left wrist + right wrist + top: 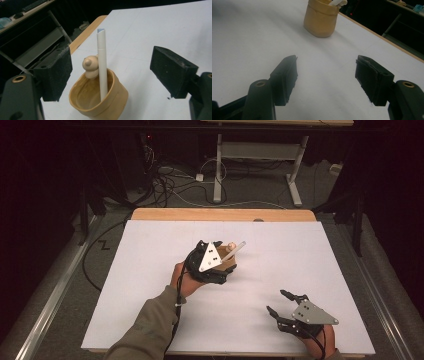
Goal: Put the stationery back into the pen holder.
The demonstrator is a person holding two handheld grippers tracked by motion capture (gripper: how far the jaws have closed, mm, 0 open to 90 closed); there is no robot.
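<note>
A tan round cup point(229, 262) stands upright near the middle of the white table top point(280, 245). A white pen point(235, 251) leans in it, beside a small tan rounded figure point(90, 65) at the cup's far rim. My left gripper point(220, 270) hovers over the cup point(100, 100), open, with its pads point(56, 72) wide on either side of the pen point(102, 67) and touching nothing. My right gripper point(276, 301) rests low near the front right of the table, open and empty. It faces the cup point(320, 18), which stands well beyond it.
The table's wooden back edge point(225, 214) shows beyond the white top. On the floor behind stand a desk frame point(260, 150) and loose cables point(170, 180). Bare white surface point(249, 37) lies to the left of and around the right gripper.
</note>
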